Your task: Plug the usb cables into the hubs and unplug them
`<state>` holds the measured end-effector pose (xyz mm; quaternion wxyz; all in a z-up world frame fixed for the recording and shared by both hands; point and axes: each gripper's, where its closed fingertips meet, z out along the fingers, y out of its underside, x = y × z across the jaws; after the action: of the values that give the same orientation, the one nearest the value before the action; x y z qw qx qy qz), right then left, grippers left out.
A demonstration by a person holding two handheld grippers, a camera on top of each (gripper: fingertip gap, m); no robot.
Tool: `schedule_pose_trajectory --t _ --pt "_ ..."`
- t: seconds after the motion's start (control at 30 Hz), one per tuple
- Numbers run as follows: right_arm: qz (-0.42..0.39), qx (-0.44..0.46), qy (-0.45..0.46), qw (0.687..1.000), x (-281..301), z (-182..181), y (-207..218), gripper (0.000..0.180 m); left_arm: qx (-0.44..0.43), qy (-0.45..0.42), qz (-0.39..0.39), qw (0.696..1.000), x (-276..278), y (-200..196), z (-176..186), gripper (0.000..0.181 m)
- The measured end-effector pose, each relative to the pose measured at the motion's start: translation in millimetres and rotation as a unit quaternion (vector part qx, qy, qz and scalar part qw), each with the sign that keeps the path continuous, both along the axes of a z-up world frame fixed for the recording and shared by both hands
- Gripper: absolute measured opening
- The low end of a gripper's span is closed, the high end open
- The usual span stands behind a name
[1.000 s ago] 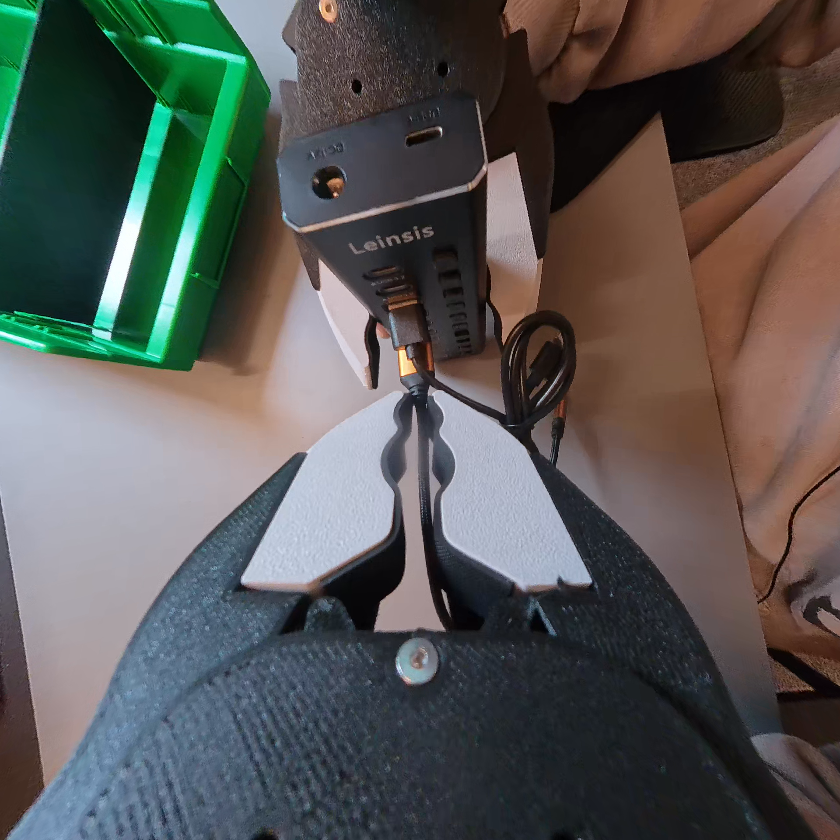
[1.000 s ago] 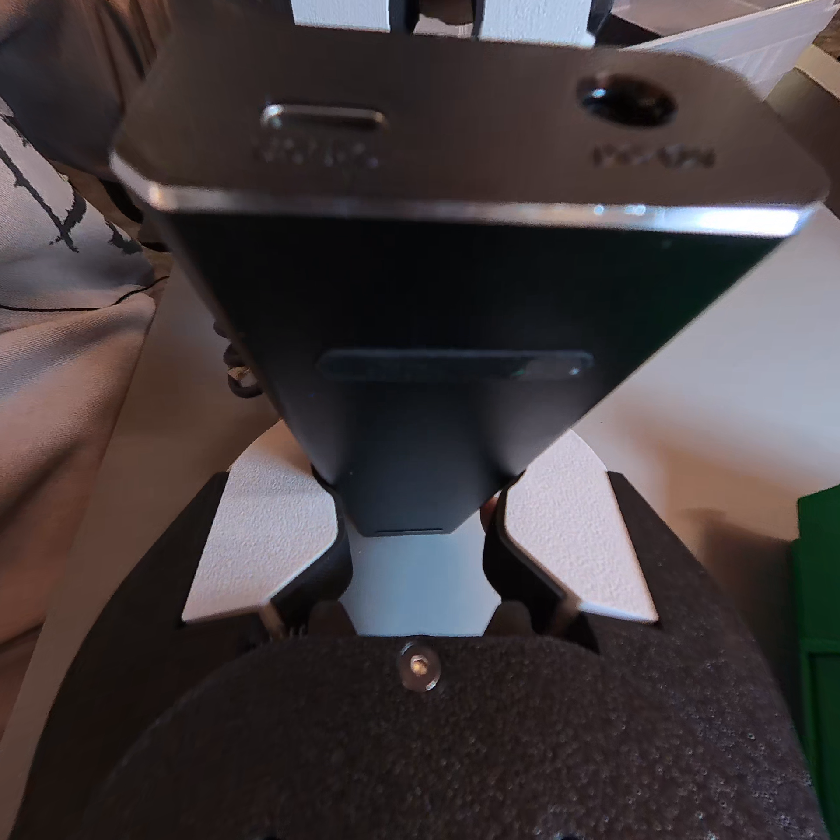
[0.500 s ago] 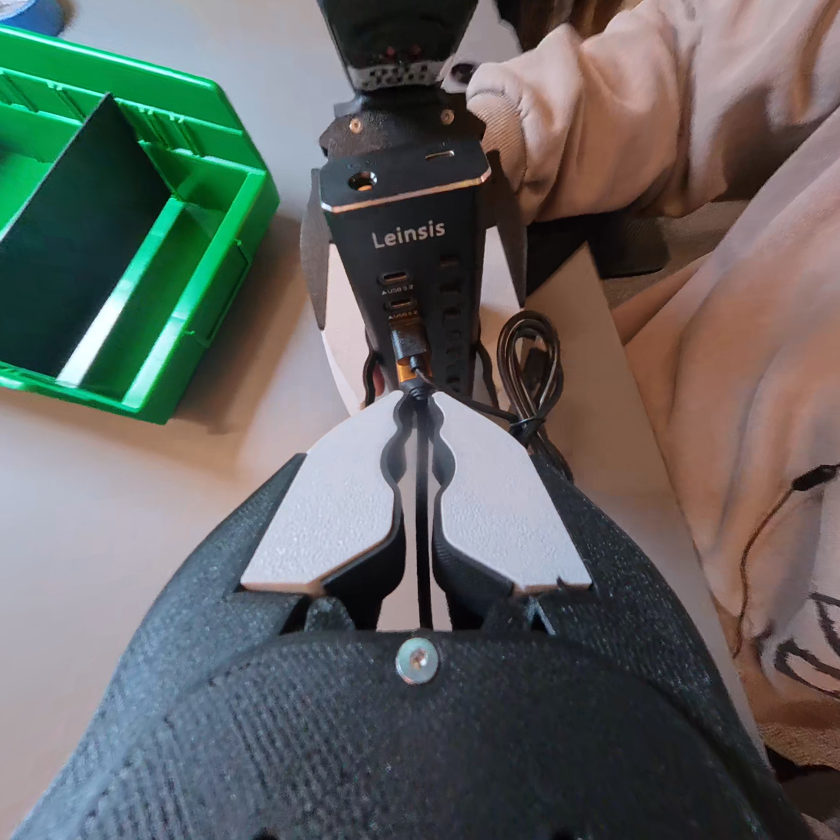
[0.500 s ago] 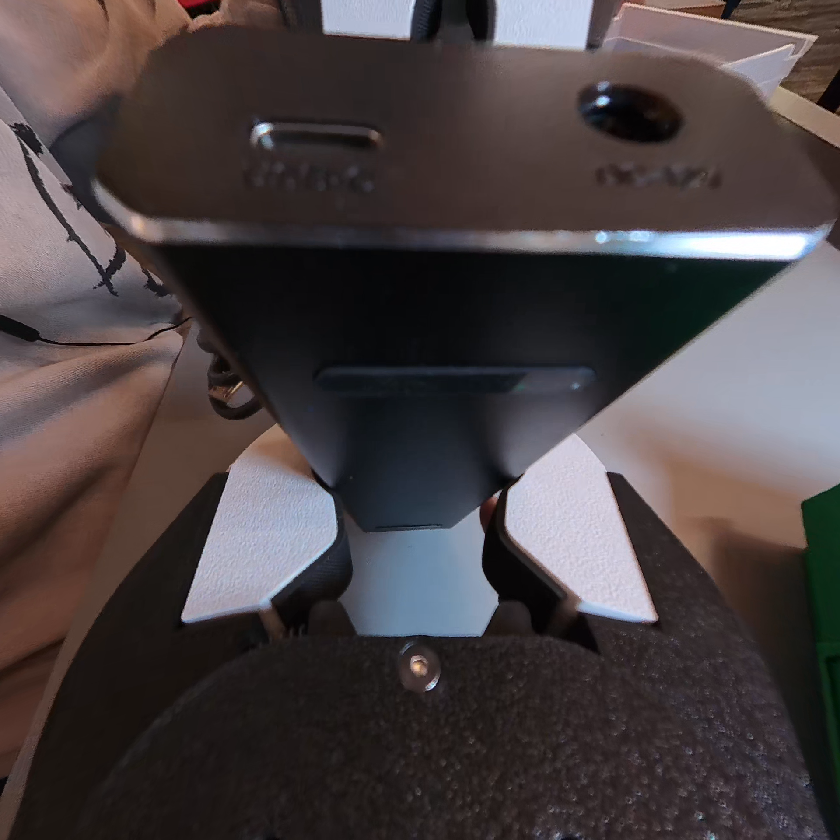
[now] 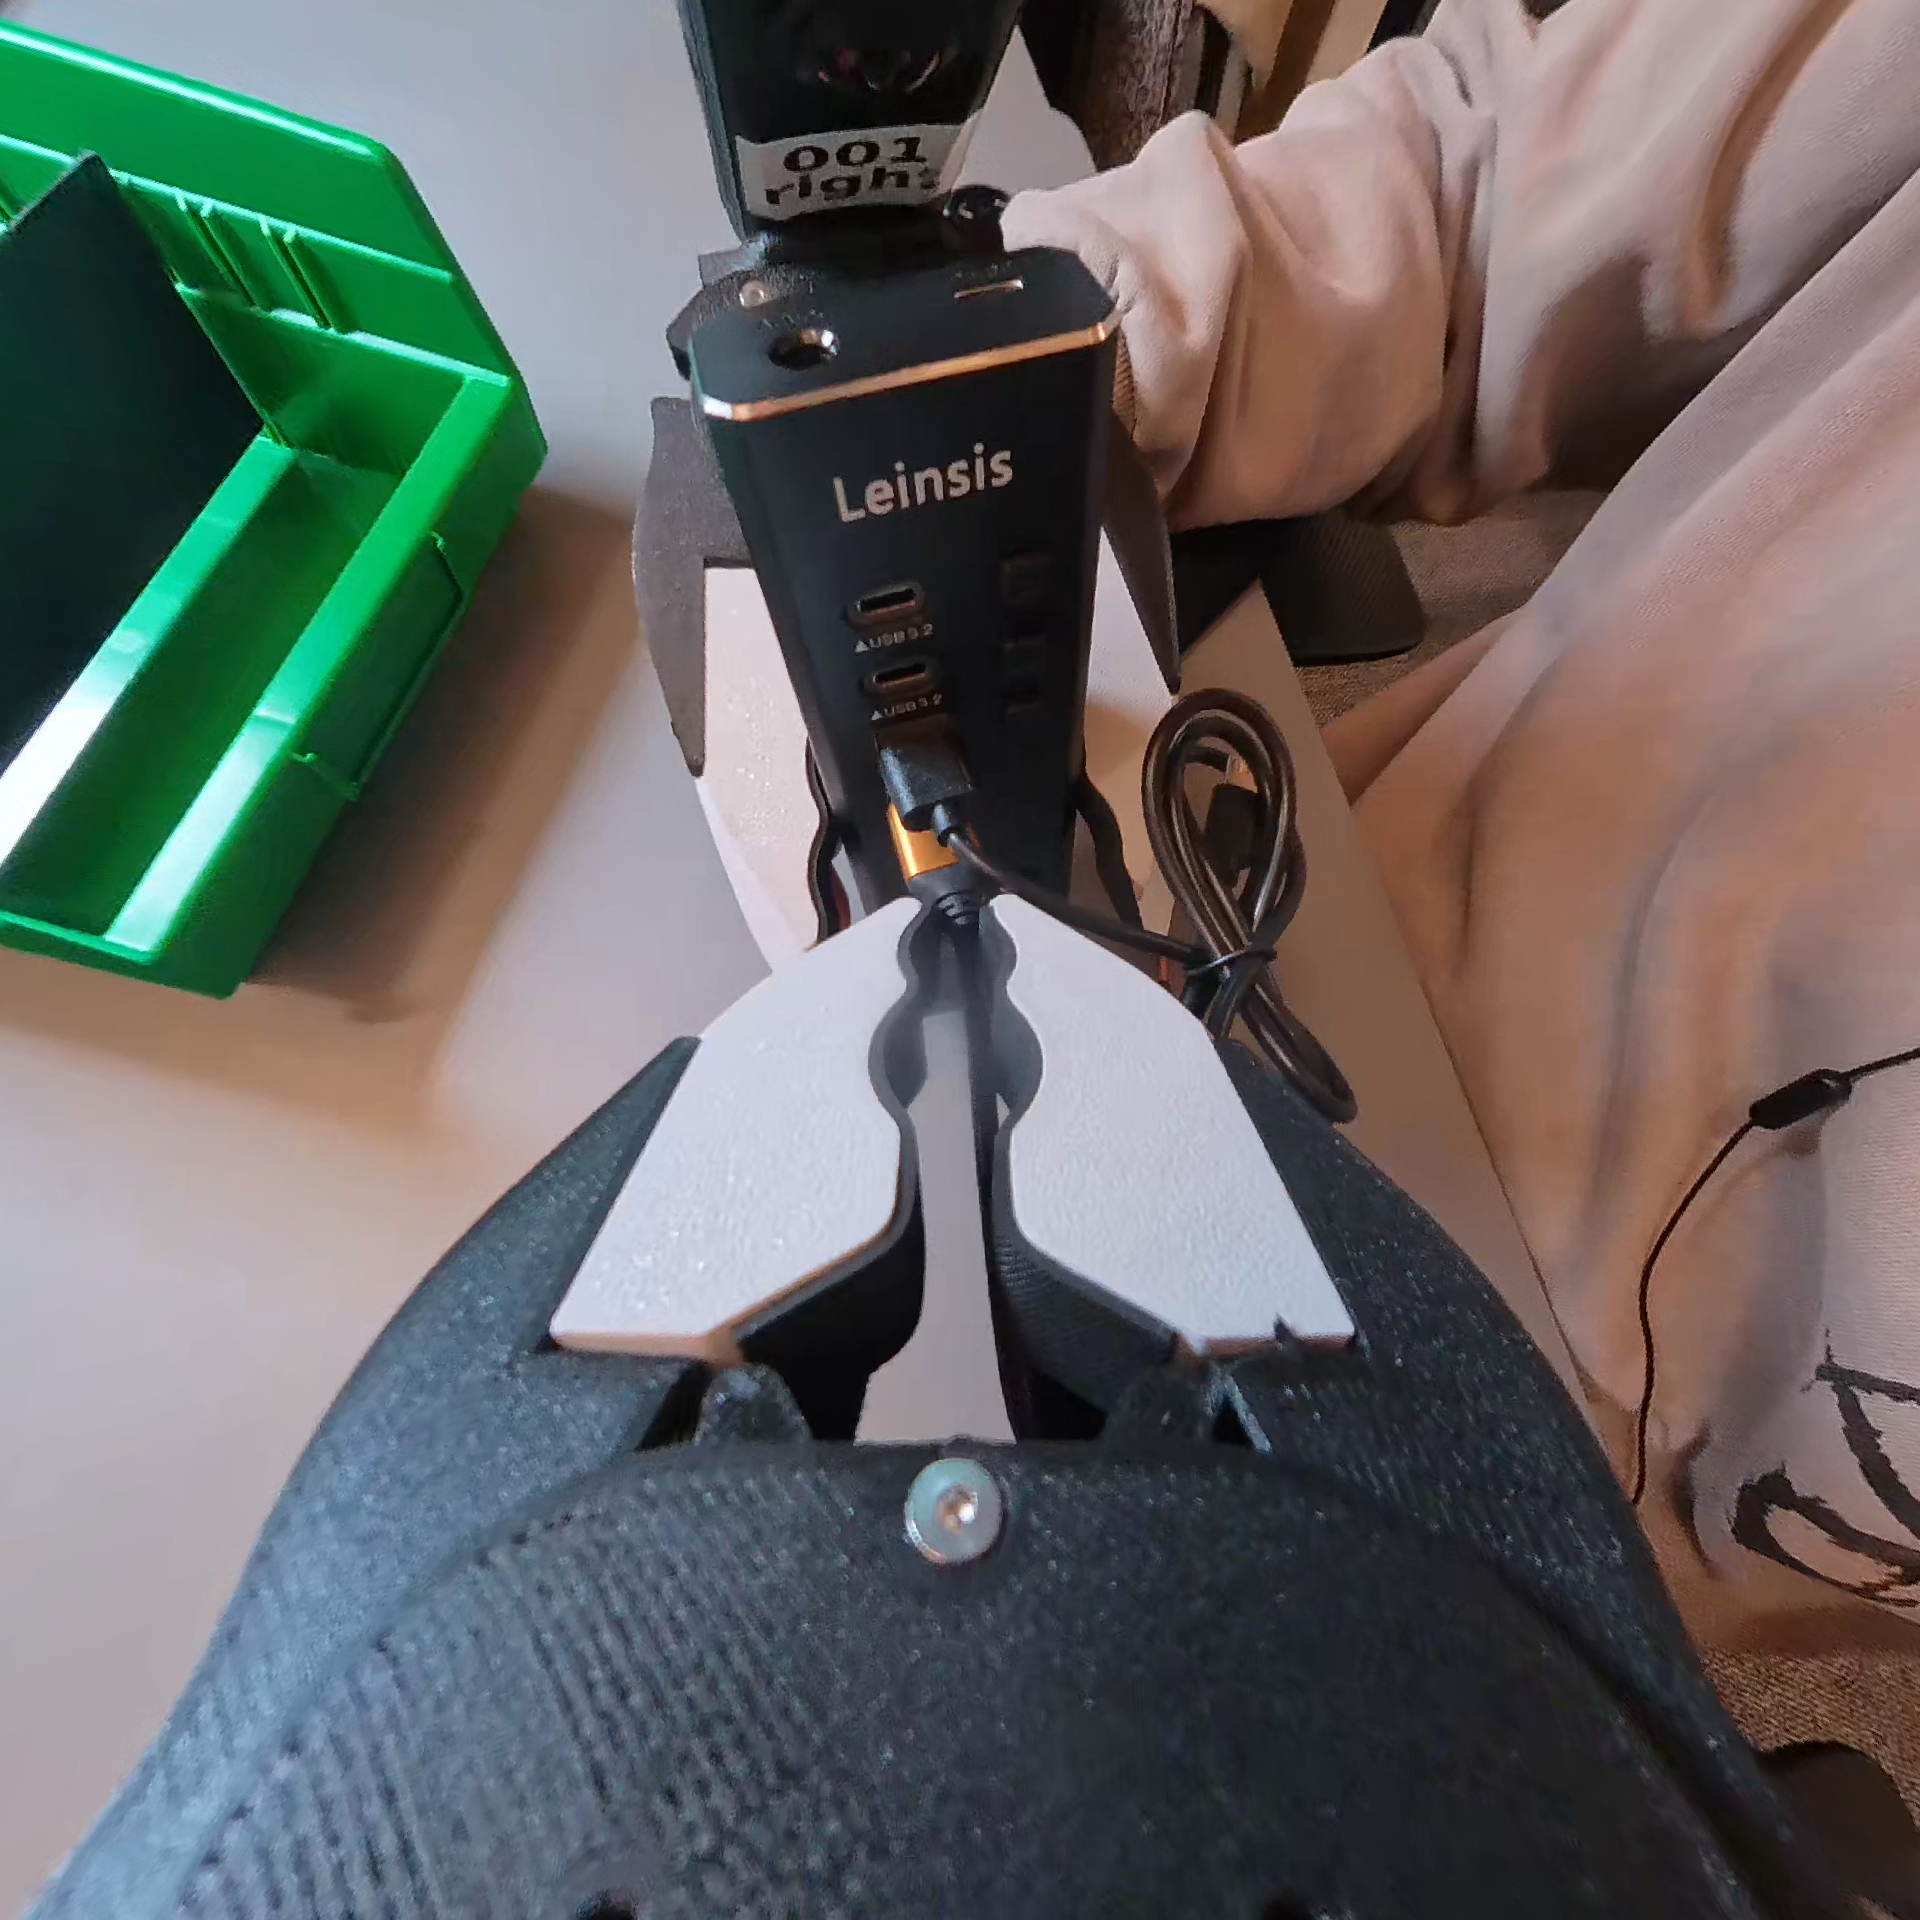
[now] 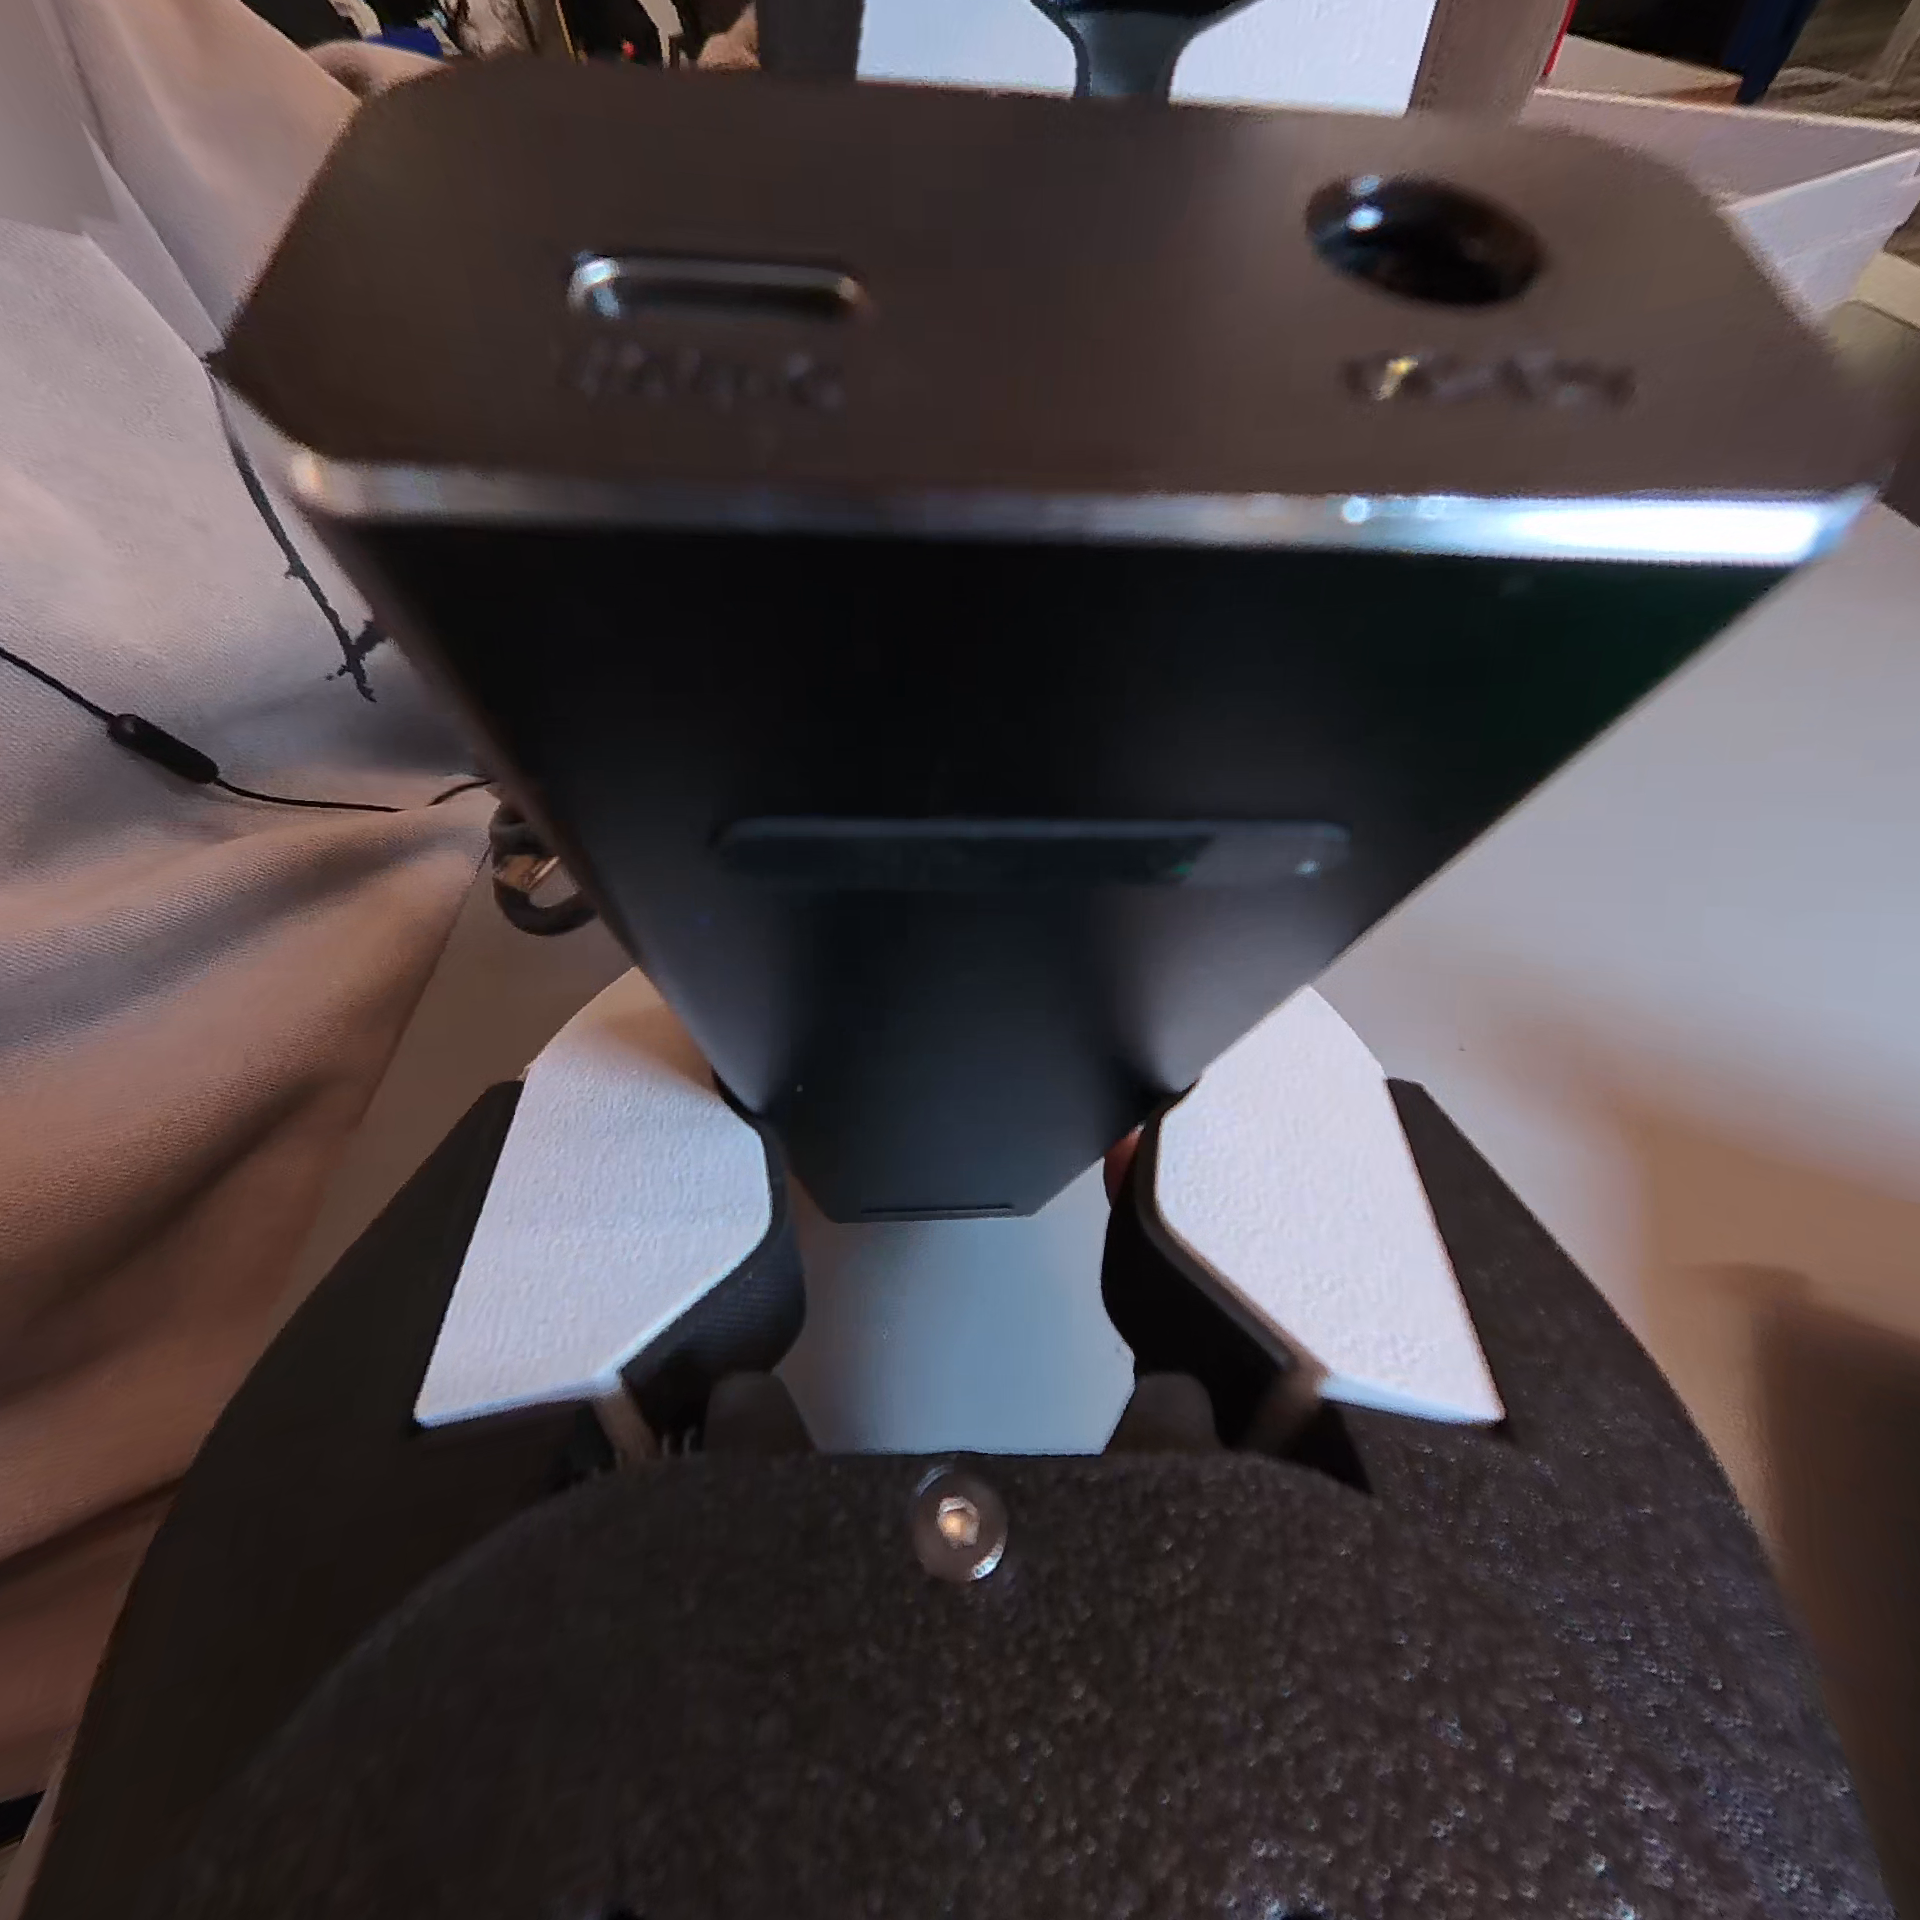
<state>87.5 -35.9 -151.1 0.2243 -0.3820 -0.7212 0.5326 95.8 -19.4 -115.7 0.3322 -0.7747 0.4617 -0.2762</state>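
A black usb hub (image 5: 935, 540) stands upright over the table. My right gripper (image 6: 977, 1091) is shut on its lower end, and the hub (image 6: 1039, 727) fills the right wrist view. Its dark fingers (image 5: 670, 613) flank the hub in the left wrist view. Two plugs sit in the hub's lower ports: a black plug (image 5: 920, 774) and, below it, an orange-collared plug (image 5: 920, 847). My left gripper (image 5: 956, 920) is shut on the black cable (image 5: 971, 1091) just behind the orange-collared plug. The black plug's cable leads to a tied coil (image 5: 1236, 862) on the table.
A green divided bin (image 5: 260, 582) sits on the table (image 5: 260, 1247) to the left. The table edge (image 5: 1403, 987) runs close on the right, with a person's beige sleeve (image 5: 1351, 312) and lap beyond it. A white box (image 6: 1818, 208) stands at the far right.
The hub has drawn away from my left gripper's camera and now stands more upright. Both plugs stay in the hub, and both grips hold.
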Motion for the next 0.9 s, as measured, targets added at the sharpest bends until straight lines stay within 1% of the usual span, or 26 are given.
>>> schedule_pose_trajectory --t 0.17,0.2,0.3,0.37,0.4,0.47,0.57,0.6,0.67,0.73,0.8,0.9 --pt "-0.006 -0.007 0.022 1.000 -3 9 0 0.071 0.029 -0.021 -0.001 0.999 -1 1 11 0.008" --pt "-0.009 -0.020 0.035 0.999 -4 16 1 0.072 0.044 -0.040 0.006 0.998 -2 4 21 0.011" --pt "-0.008 -0.064 0.079 0.995 -3 45 3 0.072 0.101 -0.094 0.038 0.990 -13 12 51 0.032" --pt "-0.016 -0.088 0.107 0.990 3 59 10 0.072 0.119 -0.147 0.058 0.980 -23 15 65 0.036" --pt "-0.021 -0.103 0.123 0.987 6 66 13 0.072 0.120 -0.176 0.065 0.975 -29 17 66 0.038" --pt "-0.035 -0.132 0.164 0.977 10 82 22 0.072 0.104 -0.222 0.092 0.965 -44 24 54 0.044" --pt "-0.055 -0.174 0.222 0.958 16 106 34 0.072 0.037 -0.278 0.142 0.949 -64 26 23 0.054" --pt "-0.066 -0.182 0.234 0.953 18 111 39 0.073 0.031 -0.272 0.152 0.950 -67 22 12 0.055" --pt "-0.084 -0.184 0.250 0.947 19 116 46 0.072 0.076 -0.219 0.175 0.957 -70 14 -2 0.056" --pt "-0.095 -0.192 0.264 0.940 20 121 51 0.072 0.114 -0.191 0.182 0.958 -69 3 -2 0.052" --pt "-0.086 -0.209 0.265 0.938 20 124 50 0.072 0.110 -0.191 0.175 0.960 -58 -7 -6 0.053" --pt "-0.074 -0.219 0.269 0.935 13 129 41 0.072 0.077 -0.187 0.152 0.967 -28 -10 -29 0.064"
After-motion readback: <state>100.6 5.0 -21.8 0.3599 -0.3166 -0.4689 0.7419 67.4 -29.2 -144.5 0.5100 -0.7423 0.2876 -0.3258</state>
